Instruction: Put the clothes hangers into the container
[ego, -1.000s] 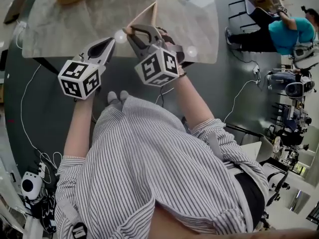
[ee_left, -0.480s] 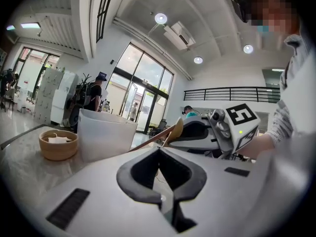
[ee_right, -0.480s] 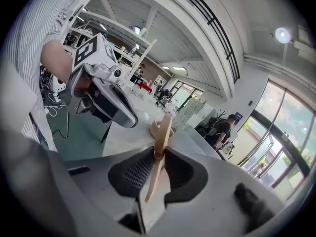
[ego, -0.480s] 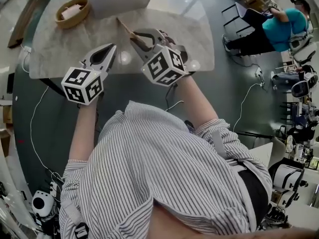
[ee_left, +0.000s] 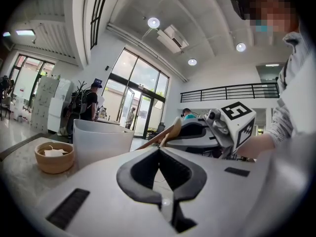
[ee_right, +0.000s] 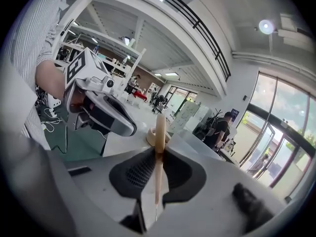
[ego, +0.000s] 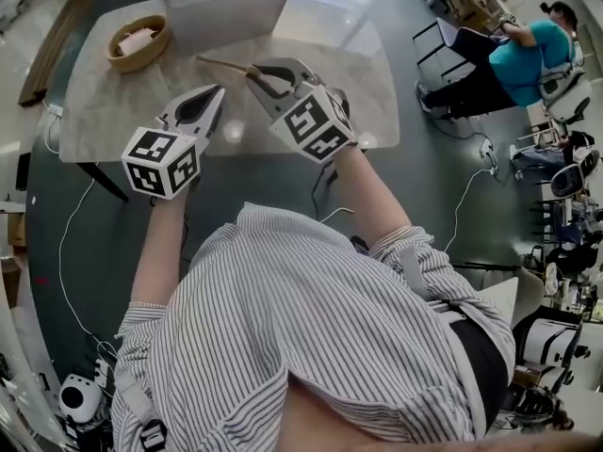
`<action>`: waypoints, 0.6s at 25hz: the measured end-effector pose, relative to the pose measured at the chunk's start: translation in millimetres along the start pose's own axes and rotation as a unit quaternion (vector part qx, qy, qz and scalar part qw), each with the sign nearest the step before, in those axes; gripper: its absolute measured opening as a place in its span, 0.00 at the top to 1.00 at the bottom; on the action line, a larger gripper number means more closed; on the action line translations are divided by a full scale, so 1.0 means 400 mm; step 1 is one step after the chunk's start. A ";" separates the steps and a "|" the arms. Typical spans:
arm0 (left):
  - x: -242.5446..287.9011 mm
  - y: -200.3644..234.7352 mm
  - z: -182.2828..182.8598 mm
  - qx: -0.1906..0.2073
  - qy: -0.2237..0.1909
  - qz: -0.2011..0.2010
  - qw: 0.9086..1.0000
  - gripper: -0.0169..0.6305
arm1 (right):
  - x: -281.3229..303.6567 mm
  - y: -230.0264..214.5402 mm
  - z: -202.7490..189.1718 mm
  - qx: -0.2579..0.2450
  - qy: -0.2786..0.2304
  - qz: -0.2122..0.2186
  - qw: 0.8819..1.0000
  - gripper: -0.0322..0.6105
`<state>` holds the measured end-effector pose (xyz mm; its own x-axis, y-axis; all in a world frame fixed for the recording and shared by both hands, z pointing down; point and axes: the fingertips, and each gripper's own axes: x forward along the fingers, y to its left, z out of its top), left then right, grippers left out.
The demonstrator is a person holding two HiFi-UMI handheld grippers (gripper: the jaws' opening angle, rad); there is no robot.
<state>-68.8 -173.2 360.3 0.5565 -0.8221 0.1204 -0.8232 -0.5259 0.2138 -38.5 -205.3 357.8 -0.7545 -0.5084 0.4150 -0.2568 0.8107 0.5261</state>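
Observation:
A wooden clothes hanger [ego: 222, 63] sticks out to the left from my right gripper [ego: 252, 72], above the marble table [ego: 311, 55]. In the right gripper view the hanger [ee_right: 159, 132] stands edge-on between the closing jaws, and the pads press on it. The translucent white container [ego: 221, 8] stands at the table's far edge, just beyond the hanger. My left gripper [ego: 219, 90] hovers to the left of the right one, its tips [ee_left: 158, 149] together with nothing between them. From the left gripper view the container [ee_left: 101, 142] is ahead to the left.
A wooden bowl [ego: 138, 43] with something pale in it sits on the table left of the container. Cables trail over the dark floor [ego: 57, 224]. A person in a teal top [ego: 532, 55] sits by chairs at the far right.
The hanger in the right gripper has swung from pointing up and right to pointing left. The head view has tilted, bringing the container and bowl further into sight.

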 end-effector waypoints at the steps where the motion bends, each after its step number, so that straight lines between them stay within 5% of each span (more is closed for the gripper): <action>1: 0.001 -0.001 0.003 0.001 -0.001 0.001 1.000 0.96 | -0.004 -0.005 0.005 0.005 -0.005 0.001 1.000 0.86; 15: 0.040 0.017 0.077 -0.015 -0.033 0.016 0.999 0.96 | -0.070 -0.105 0.084 0.078 -0.106 0.003 0.991 0.86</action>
<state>-68.9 -196.6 333.8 0.5208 -0.8514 0.0630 -0.8361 -0.4937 0.2394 -26.7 -215.5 299.1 -0.8617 -0.4450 0.2439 -0.3301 0.8566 0.3966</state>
